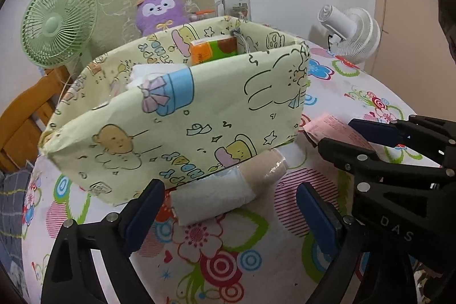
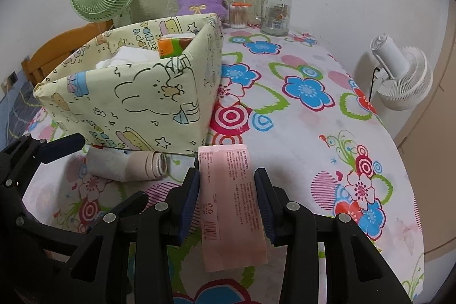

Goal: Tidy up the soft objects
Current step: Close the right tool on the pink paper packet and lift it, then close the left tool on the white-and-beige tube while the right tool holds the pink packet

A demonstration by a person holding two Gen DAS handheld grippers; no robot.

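Observation:
A rolled cloth (image 1: 216, 198), white at one end and beige at the other, lies on the floral tablecloth against the front wall of a pale yellow cartoon-print box (image 1: 199, 118). My left gripper (image 1: 228, 190) is open, one finger on each side of the roll's near end, and neither pad touches it. The box holds white folded cloths (image 1: 142, 73) and an orange tissue pack (image 1: 213, 50). To the right, my right gripper (image 2: 228, 173) is shut on a flat pink packet (image 2: 228, 204), whose edges sit against both pads. In the right wrist view the roll (image 2: 125, 164) lies left of the packet.
At the back stand a green fan (image 1: 57, 22), a purple plush (image 1: 159, 10), a jar with a green lid (image 2: 276, 10) and a cotton-swab tub (image 2: 238, 14). A white fan (image 2: 399, 76) stands off the table's right edge, a wooden chair (image 1: 22, 116) at the left.

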